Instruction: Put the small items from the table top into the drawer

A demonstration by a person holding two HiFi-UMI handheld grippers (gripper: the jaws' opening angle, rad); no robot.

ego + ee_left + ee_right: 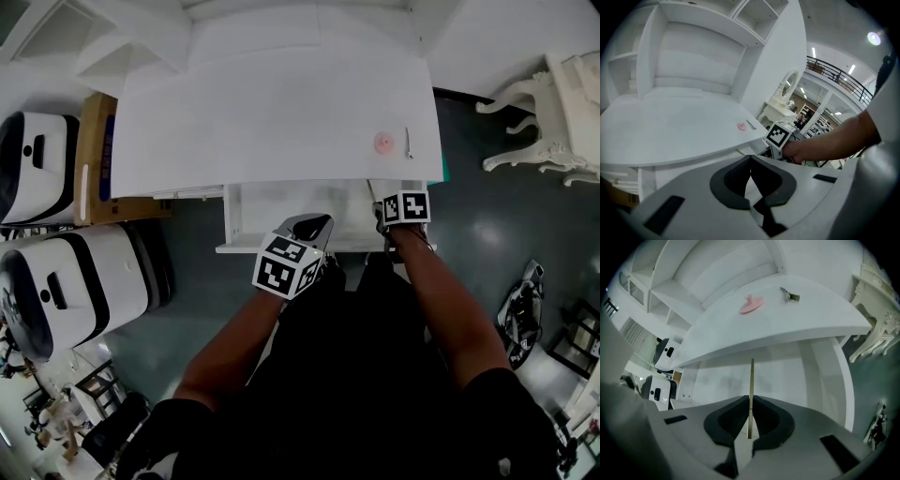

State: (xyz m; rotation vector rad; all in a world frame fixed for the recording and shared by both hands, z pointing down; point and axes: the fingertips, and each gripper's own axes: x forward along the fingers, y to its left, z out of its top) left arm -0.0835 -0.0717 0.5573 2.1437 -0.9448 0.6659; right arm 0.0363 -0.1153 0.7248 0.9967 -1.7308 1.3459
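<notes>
- Now, the step in hand looks like the drop-off. The right gripper [750,404] has its jaws pressed together on a thin, flat, pale stick [751,380], which stands up out of the pads with the white inside of the open drawer [246,211] right behind it.
- The left gripper [750,161] has its jaws together too, with nothing between them. In the head view it hangs just outside the drawer front, toward 6 o'clock of the drawer, doing no work.
- Two small items lie on the table top [262,112], at about 1 o'clock in the head view and near the front edge: a pink, roundish piece [382,142], and just beside it at its 3 o'clock a slim metal clip [409,142]. They sit close together but apart.
- The next move, as I judge it, calls for parting the right jaws so the stick falls inside the drawer, then reaching up toward 12 o'clock for the pink piece or the clip. Both lie flat, so each needs a low, careful pinch.
- The surface is a bare white table top with white shelving [693,47] behind.
- Around it is a dark floor [478,216], with white and black machines [66,281] and a cardboard box [94,155] toward 9 o'clock, and ornate white furniture [553,112] toward 2 o'clock.
</notes>
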